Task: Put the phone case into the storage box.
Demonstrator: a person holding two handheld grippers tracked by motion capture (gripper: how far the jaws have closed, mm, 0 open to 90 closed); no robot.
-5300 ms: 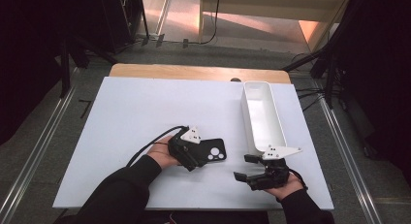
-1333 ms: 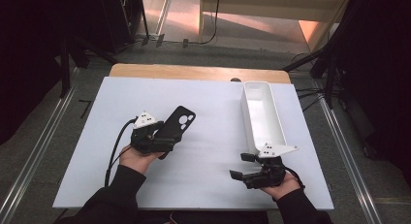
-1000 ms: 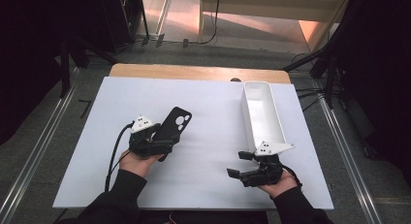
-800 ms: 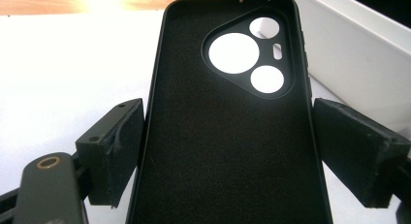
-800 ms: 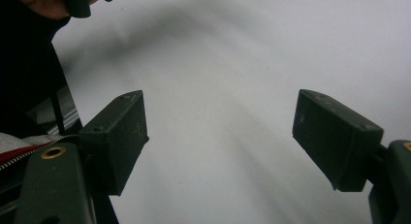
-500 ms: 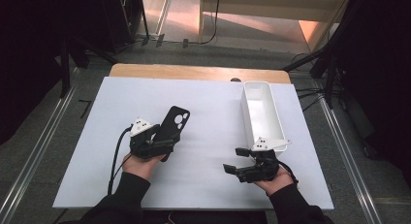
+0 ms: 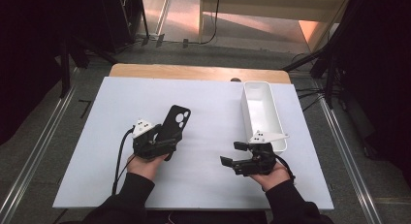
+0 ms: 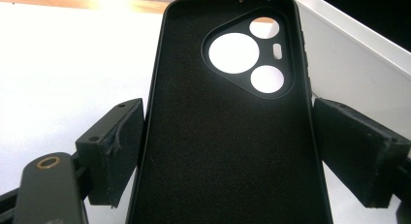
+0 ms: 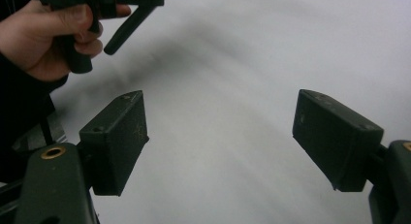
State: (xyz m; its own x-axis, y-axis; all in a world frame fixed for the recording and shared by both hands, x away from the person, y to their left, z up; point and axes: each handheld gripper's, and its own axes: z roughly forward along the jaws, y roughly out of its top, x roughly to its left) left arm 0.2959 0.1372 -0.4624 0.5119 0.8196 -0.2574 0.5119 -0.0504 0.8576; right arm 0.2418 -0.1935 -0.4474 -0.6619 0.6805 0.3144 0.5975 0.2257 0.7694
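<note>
a: black phone case sits clamped by its long edges in the left gripper, well to the left of the white bin.

b: a thin hold like that could let it twist or slip out.

a: and the right gripper, just beside the bin's near end, has its jaws apart, holding nothing.

b: swing it carelessly and it could knock the bin.

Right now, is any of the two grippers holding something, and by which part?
The left gripper holds the black soft phone case by its two long side edges, near its lower end. The right gripper is open and holds nothing.
</note>
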